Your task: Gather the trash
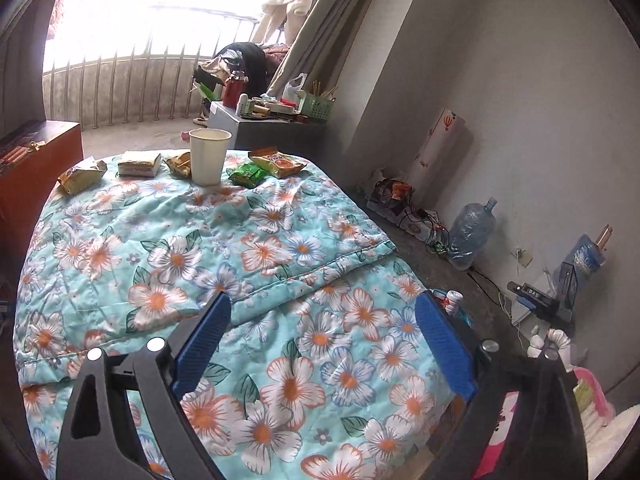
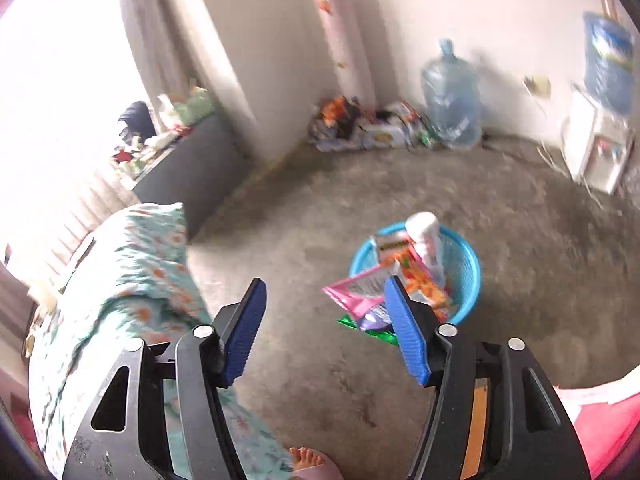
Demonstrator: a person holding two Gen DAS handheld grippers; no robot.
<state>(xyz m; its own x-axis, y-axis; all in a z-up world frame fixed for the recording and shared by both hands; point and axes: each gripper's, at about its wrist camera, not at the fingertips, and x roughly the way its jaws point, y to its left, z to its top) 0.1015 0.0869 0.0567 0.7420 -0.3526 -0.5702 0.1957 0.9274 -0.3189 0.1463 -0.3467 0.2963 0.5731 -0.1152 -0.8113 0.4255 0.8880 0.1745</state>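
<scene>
In the left wrist view a white paper cup stands at the far end of the floral blanket, among several snack wrappers: a yellow one, a pale pack, a green one and an orange one. My left gripper is open and empty over the near part of the blanket. In the right wrist view my right gripper is open and empty above the concrete floor, beside a blue basket holding wrappers and a white bottle. A pink wrapper hangs over its rim.
A grey low cabinet with clutter stands by the curtain. A water jug and a pile of boxes sit along the wall. A water dispenser stands at the right. A bare foot shows below.
</scene>
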